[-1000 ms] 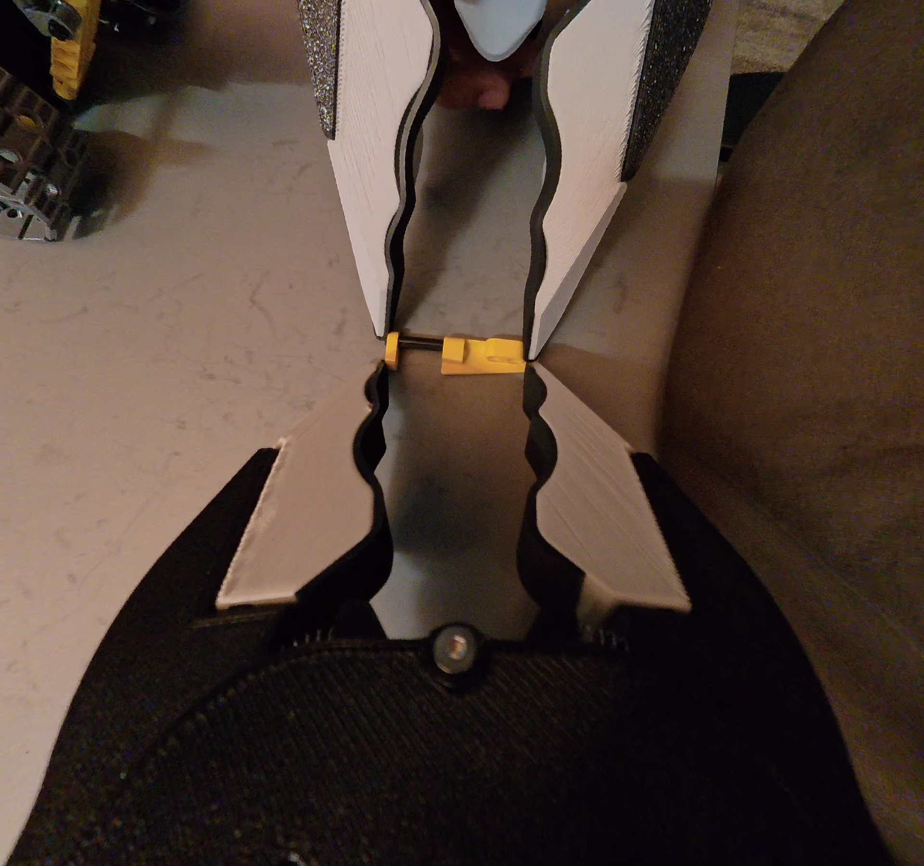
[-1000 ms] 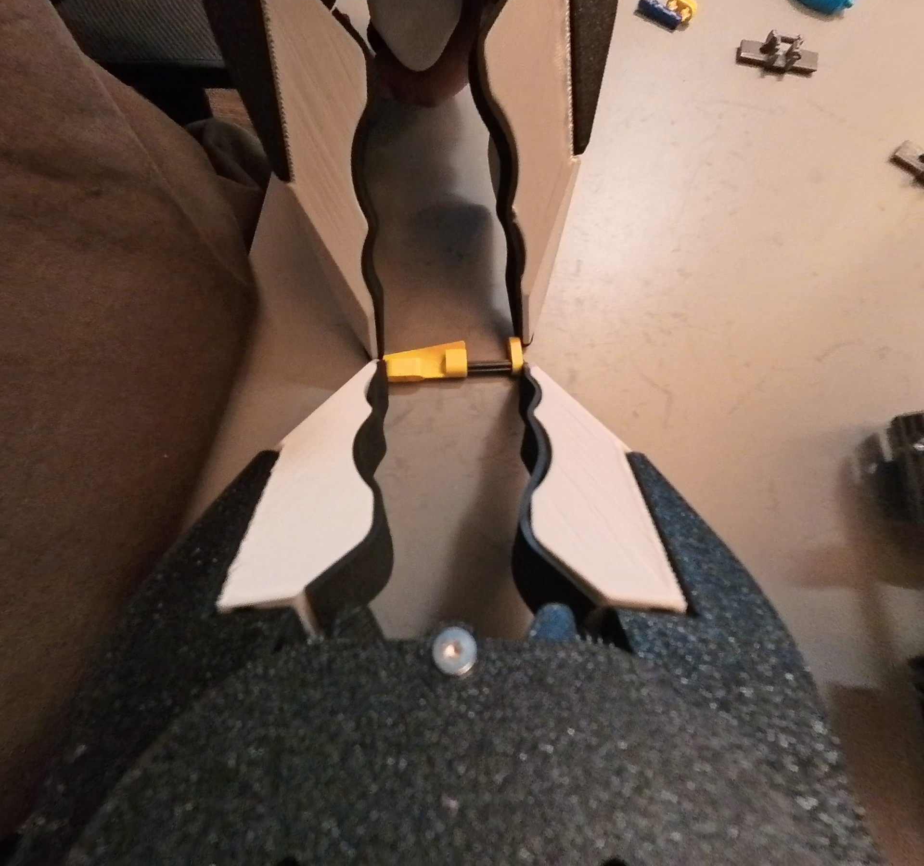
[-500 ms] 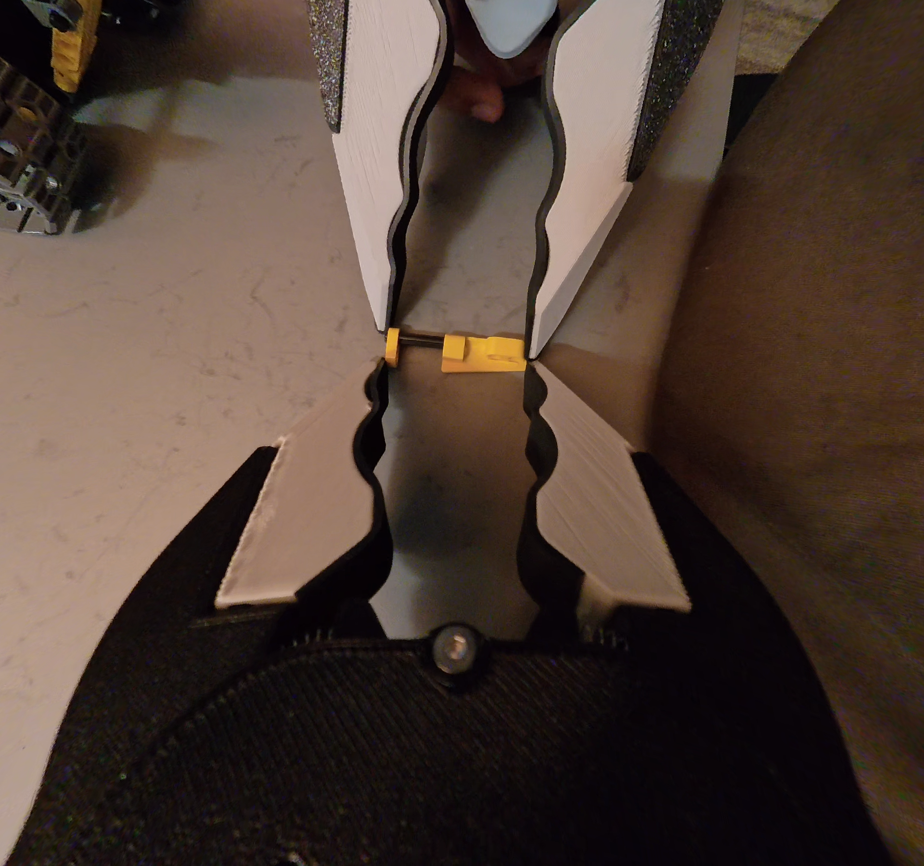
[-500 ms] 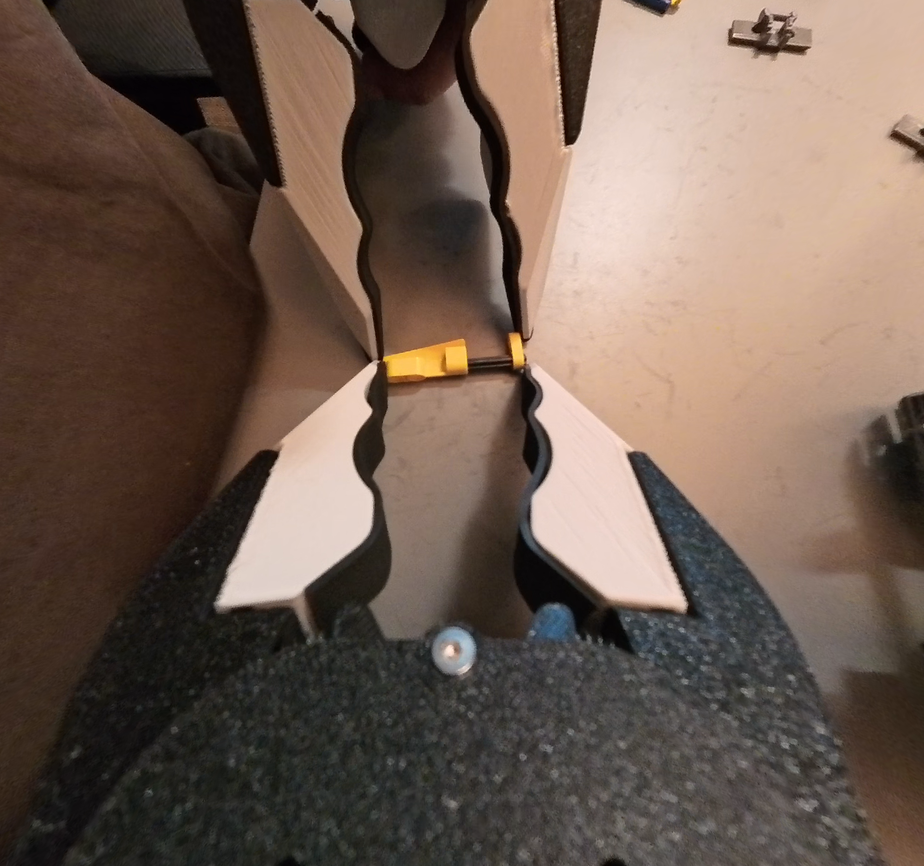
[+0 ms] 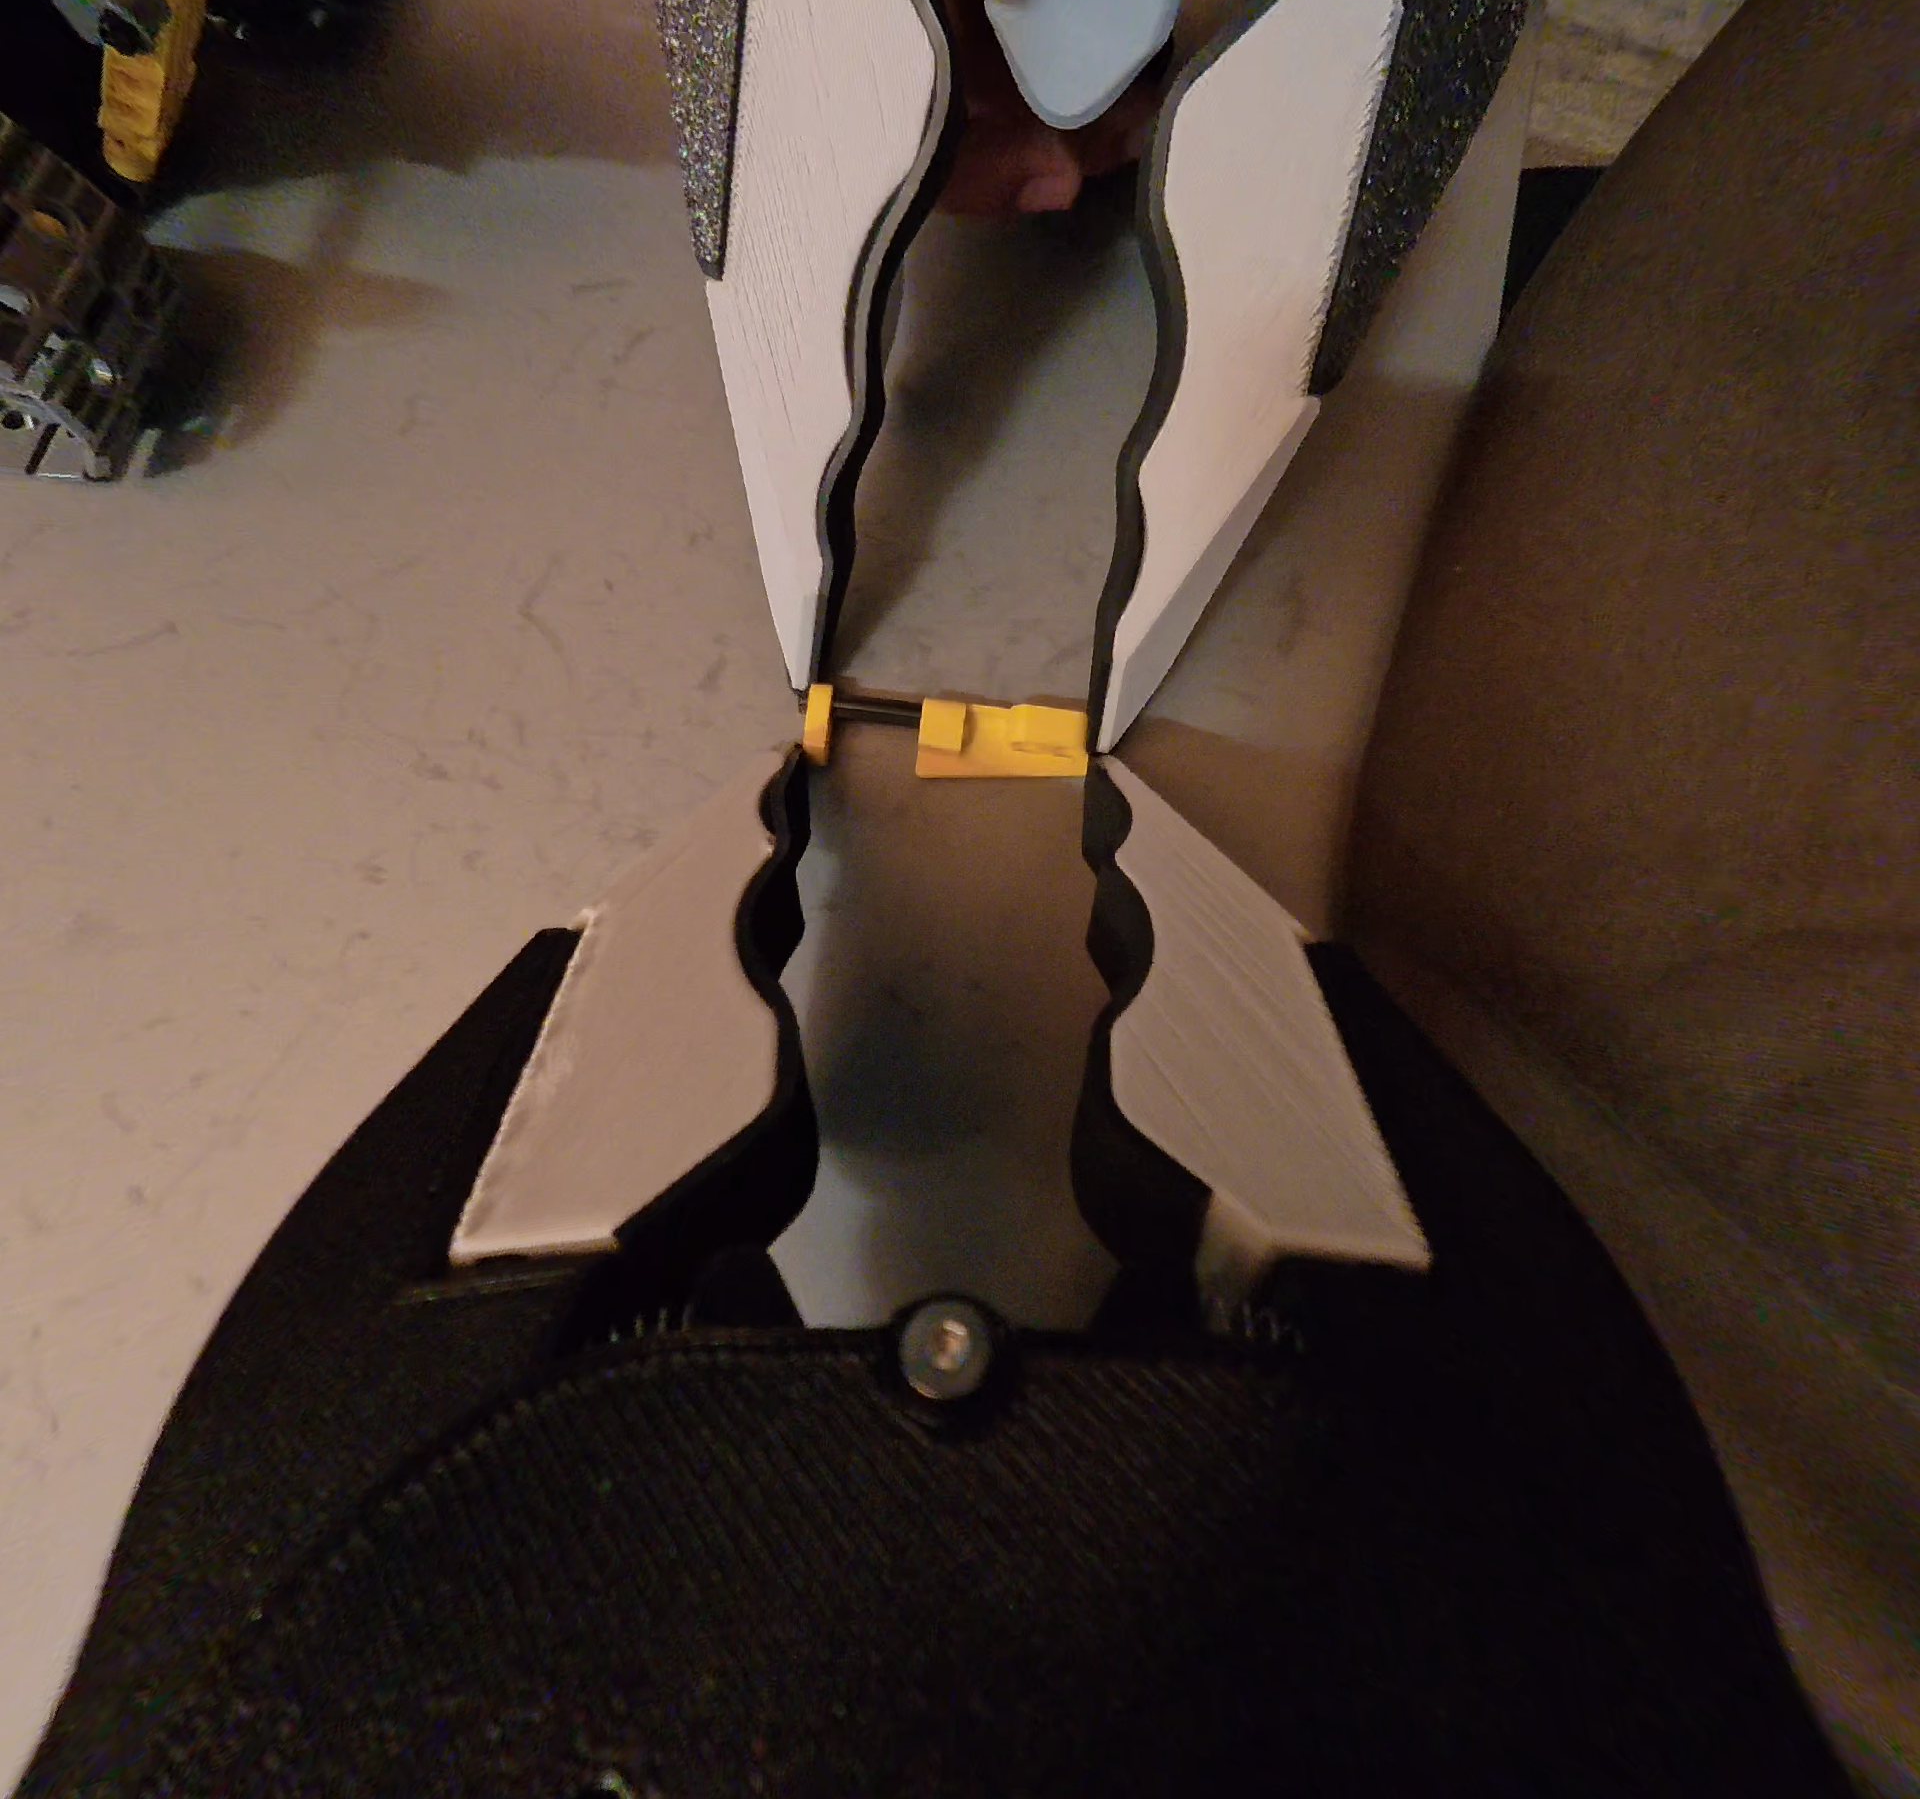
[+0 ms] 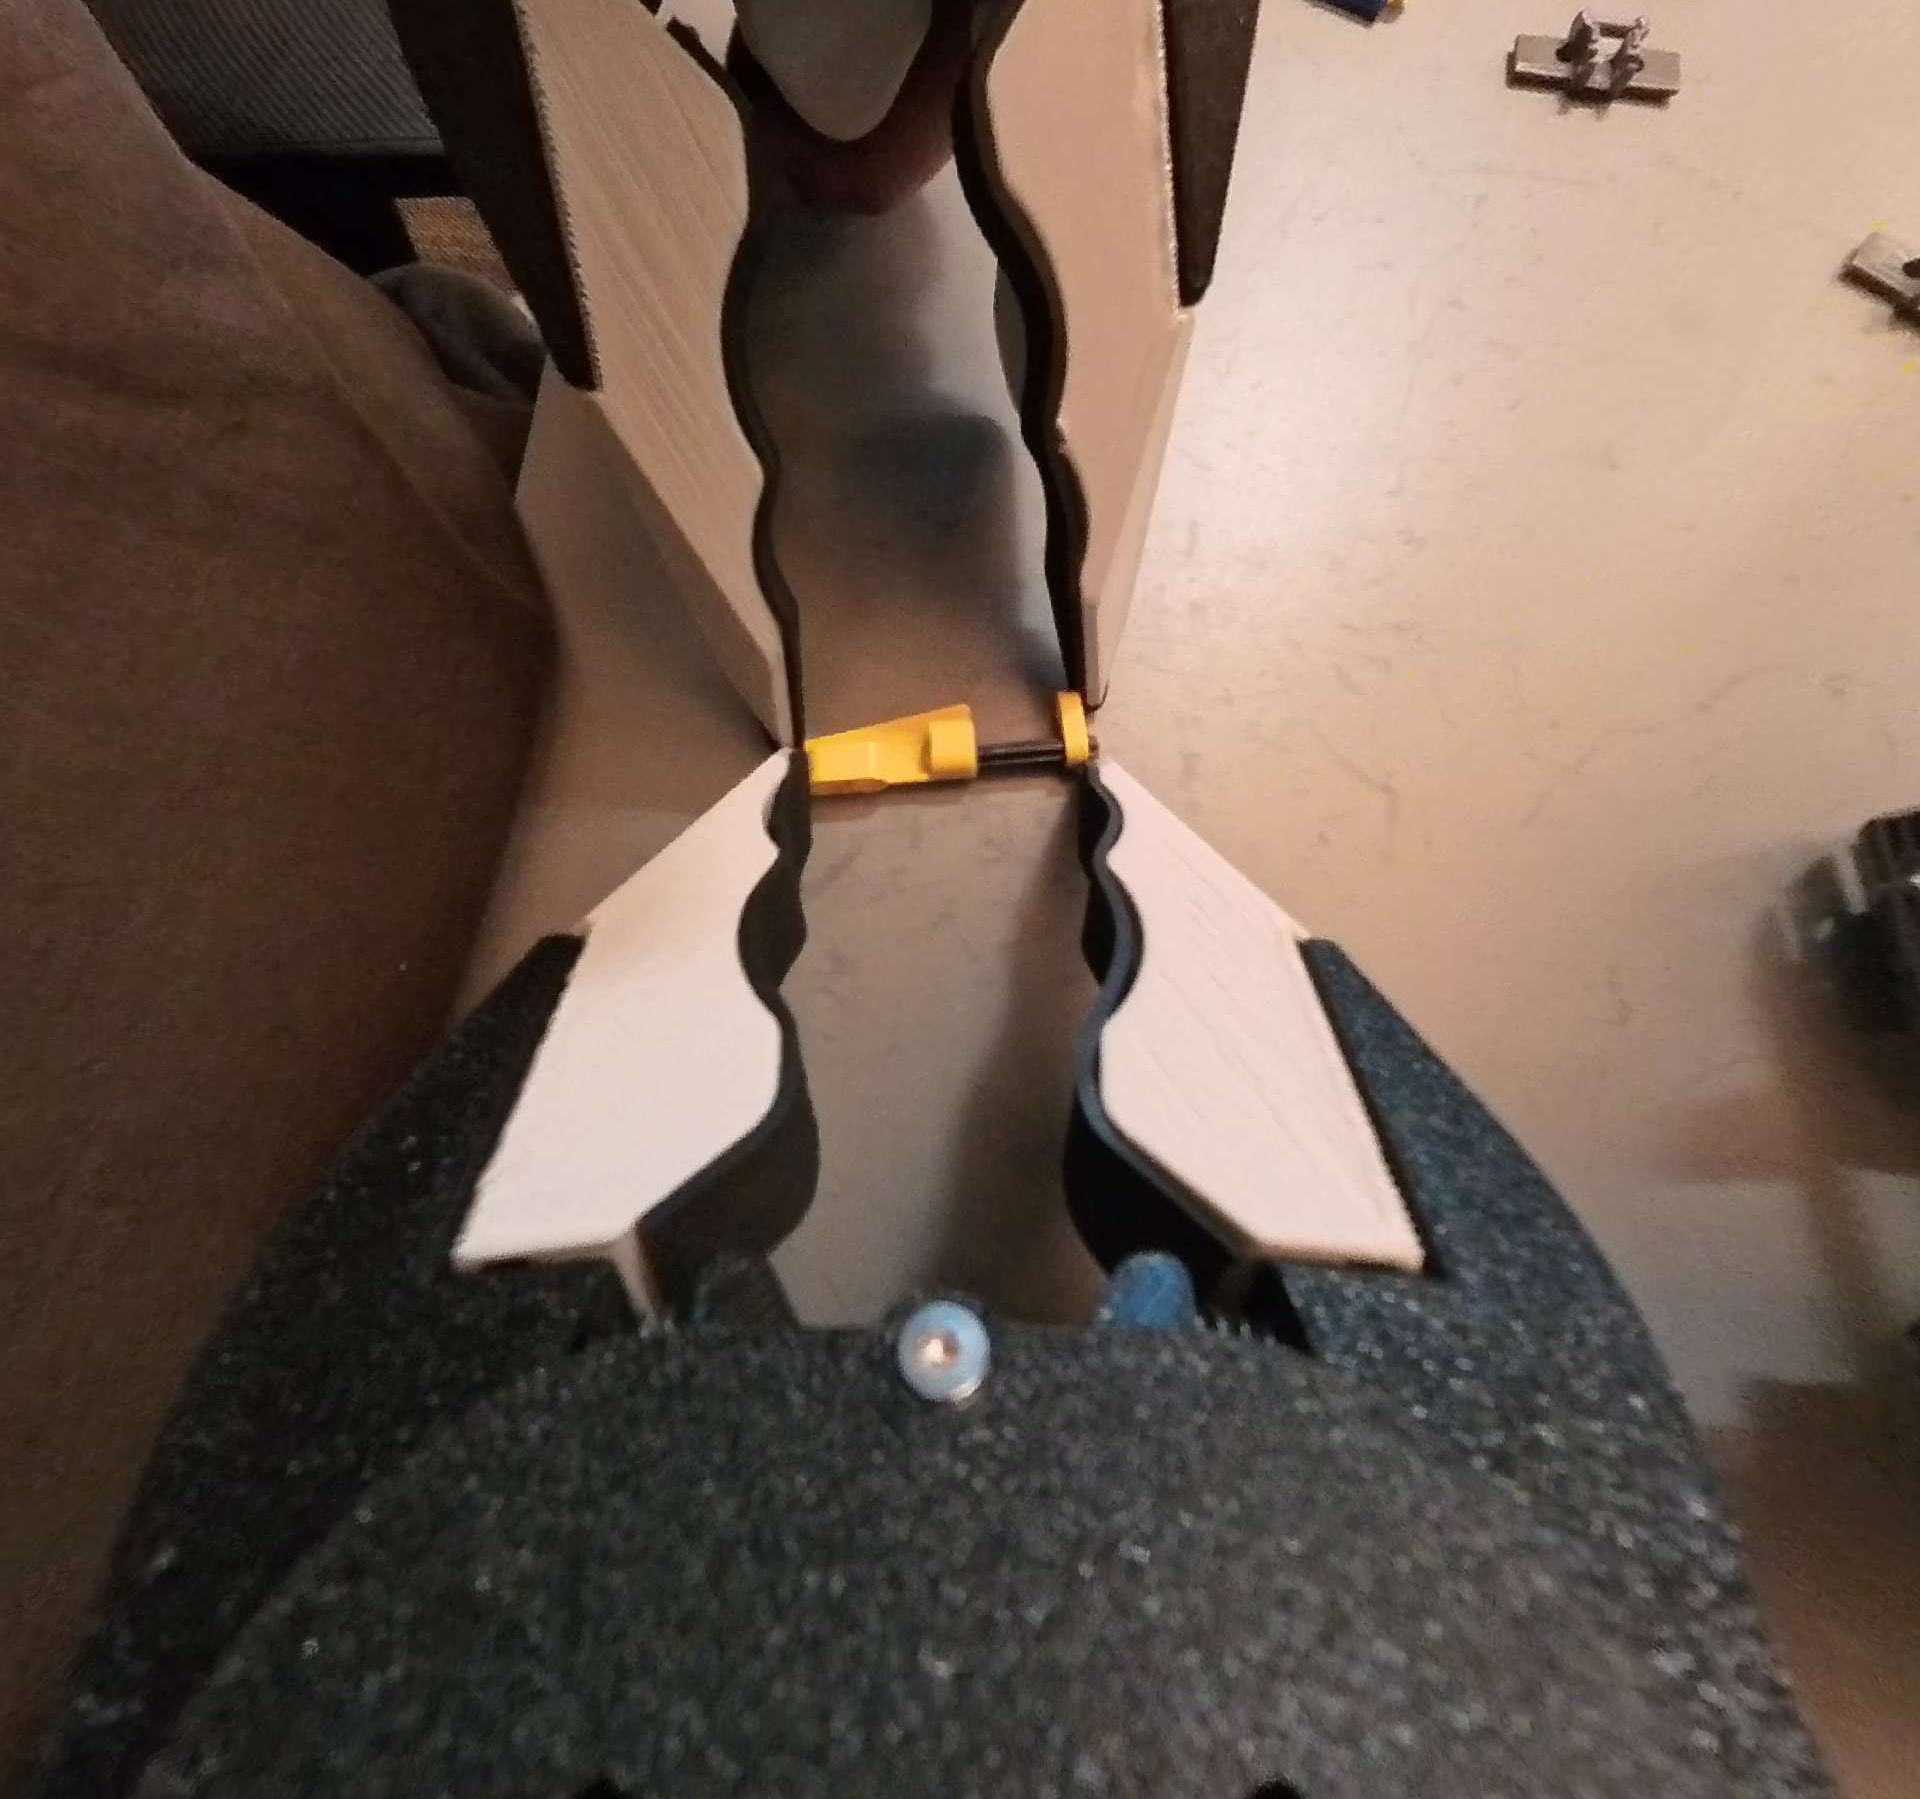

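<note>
two grippers on one yellow piece

while the left gripper (image 5: pixel 945 762) and right gripper (image 6: pixel 940 762) meet tip to tip above the pale table (image 5: pixel 364 710), both sets of fingers are part-closed across a small yellow toy-brick part on a black axle (image 5: pixel 951 736), pinched endwise. a yellow and black brick vehicle (image 5: pixel 94 139) sits far left; brown fabric (image 5: pixel 1714 710) flanks the other side.
</note>
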`<state>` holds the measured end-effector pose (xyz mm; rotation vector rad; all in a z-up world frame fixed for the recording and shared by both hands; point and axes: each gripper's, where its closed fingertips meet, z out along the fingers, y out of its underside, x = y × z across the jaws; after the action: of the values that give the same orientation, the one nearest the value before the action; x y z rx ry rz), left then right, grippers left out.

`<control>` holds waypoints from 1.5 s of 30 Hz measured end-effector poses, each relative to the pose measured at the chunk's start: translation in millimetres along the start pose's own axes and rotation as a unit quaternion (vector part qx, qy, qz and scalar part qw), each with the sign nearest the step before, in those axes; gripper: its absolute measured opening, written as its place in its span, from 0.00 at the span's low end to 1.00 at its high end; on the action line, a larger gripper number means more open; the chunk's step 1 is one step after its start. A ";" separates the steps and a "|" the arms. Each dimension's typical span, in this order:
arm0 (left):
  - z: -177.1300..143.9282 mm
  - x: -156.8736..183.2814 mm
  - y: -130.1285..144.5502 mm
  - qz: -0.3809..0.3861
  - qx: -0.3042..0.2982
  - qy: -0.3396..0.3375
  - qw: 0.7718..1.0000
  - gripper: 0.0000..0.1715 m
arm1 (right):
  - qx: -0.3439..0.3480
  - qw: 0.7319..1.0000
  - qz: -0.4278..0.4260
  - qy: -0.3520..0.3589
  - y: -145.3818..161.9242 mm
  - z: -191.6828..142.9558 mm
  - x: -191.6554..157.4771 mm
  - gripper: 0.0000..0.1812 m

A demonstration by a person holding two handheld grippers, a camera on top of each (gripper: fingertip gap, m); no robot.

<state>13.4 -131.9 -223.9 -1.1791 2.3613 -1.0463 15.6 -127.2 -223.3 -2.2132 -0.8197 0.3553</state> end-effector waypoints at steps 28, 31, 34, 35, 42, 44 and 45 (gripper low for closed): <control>-0.6 -2.0 0.6 -0.009 0.001 -0.009 1.000 0.23 | 0.006 0.998 0.030 0.050 4.1 -5.7 4.3 0.21; -0.6 -1.6 0.2 -0.013 0.002 -0.008 1.000 0.23 | 0.006 0.998 0.029 0.050 3.9 -5.4 1.7 0.16; -0.7 -1.5 0.1 -0.016 0.003 -0.011 1.000 0.23 | 0.005 0.998 0.038 0.041 3.7 -4.7 -3.5 0.10; -0.7 -1.4 -0.3 -0.017 0.004 -0.011 1.000 0.23 | 0.005 0.998 0.040 0.040 3.7 -4.6 -4.6 0.09; -9.2 3.1 -14.5 -0.039 0.053 0.016 0.998 0.24 | 0.014 0.997 0.073 0.026 2.5 -6.3 -8.1 0.08; -13.2 5.5 -22.5 -0.049 0.078 0.031 0.995 0.25 | 0.017 0.996 0.087 0.020 2.2 -6.9 -8.0 0.07; -14.7 6.4 -26.3 -0.053 0.089 0.038 0.994 0.25 | 0.017 0.995 0.093 0.019 2.5 -6.8 -7.7 0.06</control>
<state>16.2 -140.4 -194.4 -1.2302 2.2255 -1.3287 14.1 -137.2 -220.4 -2.2634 -0.5844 0.4122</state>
